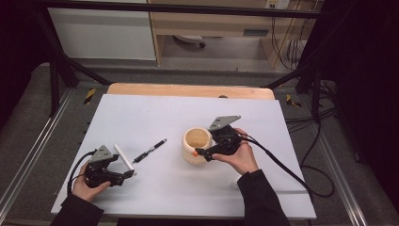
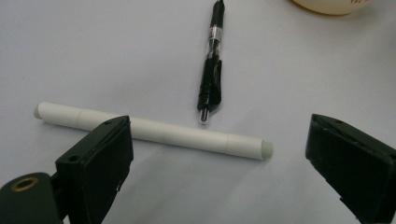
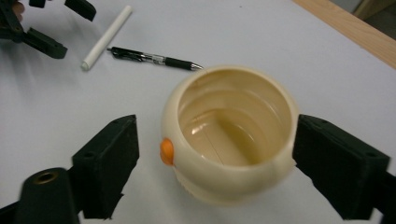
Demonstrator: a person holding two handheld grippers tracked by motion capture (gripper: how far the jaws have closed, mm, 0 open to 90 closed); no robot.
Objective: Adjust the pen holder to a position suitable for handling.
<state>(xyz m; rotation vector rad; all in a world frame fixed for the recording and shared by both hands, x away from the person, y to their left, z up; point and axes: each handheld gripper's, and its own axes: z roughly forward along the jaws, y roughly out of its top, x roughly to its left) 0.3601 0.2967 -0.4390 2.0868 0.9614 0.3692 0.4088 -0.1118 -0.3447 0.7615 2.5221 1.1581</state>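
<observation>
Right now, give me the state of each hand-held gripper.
Left hand-held gripper: open, straddling the white stick, holding nothing.
Right hand-held gripper: open around the cream cup, not clamped.

Items on the white table (image 1: 155, 113), counted, with the cup as landmark:

- Cup (image 1: 196, 144), cream, round-bodied, open-topped, orange spot on its side: 1. Stands right of the table's middle.
- Pen (image 1: 149, 150), black with a clear section: 1. Lies left of the cup, near it.
- White stick (image 1: 124, 159), plain cylinder, marker-like: 1. Lies left of the cup, beyond the pen, just beside it without touching.
- Hand-held two-jaw grippers: 2. Right gripper (image 1: 203, 153) at the cup itself; left gripper (image 1: 129, 174) well left of the cup, at the white stick's near end.
</observation>
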